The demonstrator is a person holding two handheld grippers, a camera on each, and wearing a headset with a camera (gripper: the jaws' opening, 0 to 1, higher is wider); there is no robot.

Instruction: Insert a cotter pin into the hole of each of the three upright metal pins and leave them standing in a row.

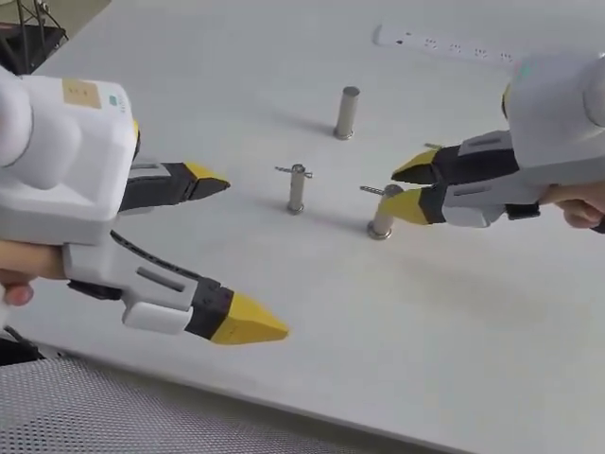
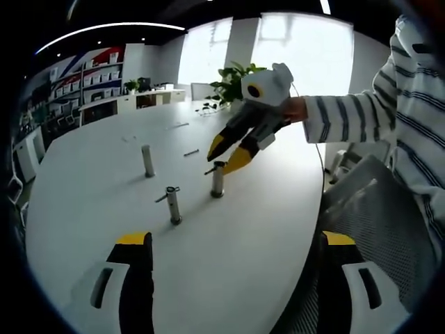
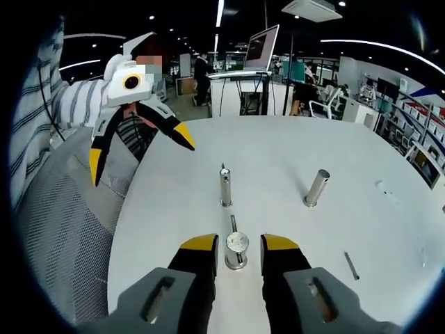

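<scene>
Your left tongs (image 1: 236,253) hung wide open and empty above the desk (image 1: 425,331), well short of the row. Ahead of their tips, between your two tongs, the middle pin (image 1: 297,189) stood upright with a cotter pin (image 1: 293,171) crossing its head. The bare pin (image 1: 347,112) stood beyond it, farther from both tongs, with nothing through it. Your right tongs (image 1: 408,187) were partly open and straddled the near pin (image 3: 237,245), a sliver of gap showing on each side. A second cotter pin (image 1: 371,190) poked out of that pin toward the left tongs. A loose cotter pin (image 3: 351,266) lay flat to the right of those jaws. The upright pins looked like smooth, stiff steel on narrow feet, so likely slippery and quick to topple; squeezing low on the shank would have steadied one. The cotter pins looked thin and light, best pinched by the outer end and pushed straight.
</scene>
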